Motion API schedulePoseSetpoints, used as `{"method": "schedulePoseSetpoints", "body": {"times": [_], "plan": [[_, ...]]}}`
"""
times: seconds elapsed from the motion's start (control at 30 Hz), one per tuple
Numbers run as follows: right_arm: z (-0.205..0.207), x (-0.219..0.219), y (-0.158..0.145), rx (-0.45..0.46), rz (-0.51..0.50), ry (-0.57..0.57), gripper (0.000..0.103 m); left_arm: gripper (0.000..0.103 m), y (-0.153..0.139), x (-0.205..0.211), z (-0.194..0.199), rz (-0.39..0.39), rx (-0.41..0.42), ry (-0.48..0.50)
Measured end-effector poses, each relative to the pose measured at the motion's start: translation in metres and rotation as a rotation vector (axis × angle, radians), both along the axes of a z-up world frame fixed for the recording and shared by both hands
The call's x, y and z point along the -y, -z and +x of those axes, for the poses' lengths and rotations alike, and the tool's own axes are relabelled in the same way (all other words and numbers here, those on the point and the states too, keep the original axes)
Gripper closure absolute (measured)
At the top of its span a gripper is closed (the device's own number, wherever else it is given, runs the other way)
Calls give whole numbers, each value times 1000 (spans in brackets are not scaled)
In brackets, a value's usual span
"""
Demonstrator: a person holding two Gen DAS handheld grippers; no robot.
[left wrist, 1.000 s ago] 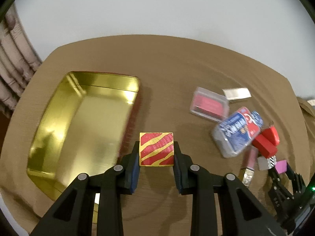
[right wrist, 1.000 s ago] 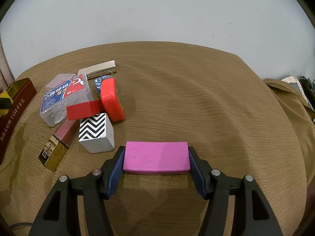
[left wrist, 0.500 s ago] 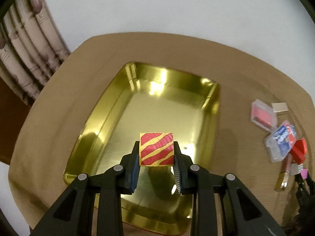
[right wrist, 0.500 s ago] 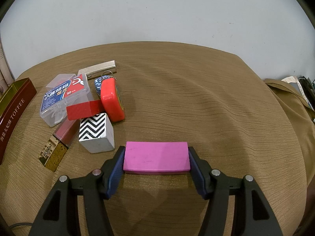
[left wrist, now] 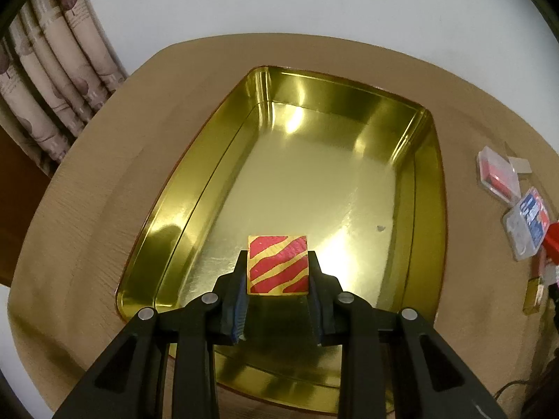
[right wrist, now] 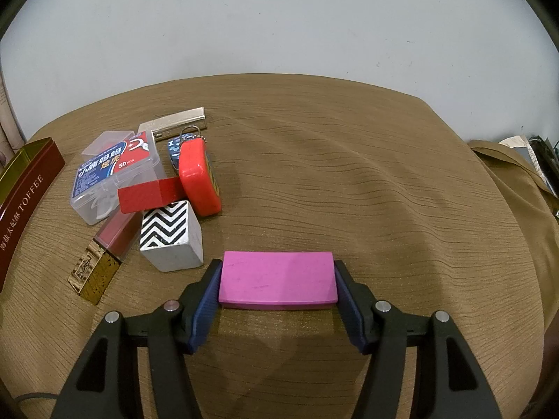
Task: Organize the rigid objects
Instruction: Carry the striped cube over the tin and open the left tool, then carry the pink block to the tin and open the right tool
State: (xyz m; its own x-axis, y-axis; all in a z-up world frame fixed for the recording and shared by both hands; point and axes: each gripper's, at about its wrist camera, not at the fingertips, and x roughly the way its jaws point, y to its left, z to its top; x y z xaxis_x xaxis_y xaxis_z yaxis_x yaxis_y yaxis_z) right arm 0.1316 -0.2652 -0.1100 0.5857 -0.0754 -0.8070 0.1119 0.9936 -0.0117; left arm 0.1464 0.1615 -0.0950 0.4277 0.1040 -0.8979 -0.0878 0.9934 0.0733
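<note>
- My left gripper [left wrist: 277,279] is clamped on a red-and-gold striped cube [left wrist: 278,264], its two pads pressed against opposite faces, holding it above the near part of the gold tin tray [left wrist: 424,188].
- The tray sits open on the brown tablecloth [left wrist: 104,181], toward the cloth's left edge; its shiny floor is bare but for a small speck near its right wall.
- My right gripper [right wrist: 277,281] is closed on a pink block [right wrist: 277,281], gripped by its short ends, near the cloth's front edge.
- Just left of the pink block stands a black-and-white zigzag cube [right wrist: 171,235], with a red block [right wrist: 150,197] resting on its far edge.
- Crowded behind them are a clear floss-pick box [right wrist: 115,174], a red tape measure [right wrist: 199,178], a silver bar [right wrist: 174,122] and a gold-capped lipstick [right wrist: 104,258].
- The tray's dark red outer wall, lettered "TOFFEE", shows at the cloth's left edge in the right wrist view.
</note>
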Motion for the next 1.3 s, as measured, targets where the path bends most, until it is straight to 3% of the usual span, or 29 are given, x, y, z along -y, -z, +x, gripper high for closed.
{"method": "schedulePoseSetpoints", "body": {"times": [0.87,0.97,1.03,1.3], "plan": [[-1,0,1,1,0,1,40,73,9,-16,9,-51,-35,-22],[-1,0,1,1,-1,1,40,64,6,-15,8,-63,-34,-14],[-1,0,1,1,1,1,40,50,3,-14,7,-65,-27,-5],[-1,0,1,1,0,1,40,39,-14,-8,2,-61,15,35]]}}
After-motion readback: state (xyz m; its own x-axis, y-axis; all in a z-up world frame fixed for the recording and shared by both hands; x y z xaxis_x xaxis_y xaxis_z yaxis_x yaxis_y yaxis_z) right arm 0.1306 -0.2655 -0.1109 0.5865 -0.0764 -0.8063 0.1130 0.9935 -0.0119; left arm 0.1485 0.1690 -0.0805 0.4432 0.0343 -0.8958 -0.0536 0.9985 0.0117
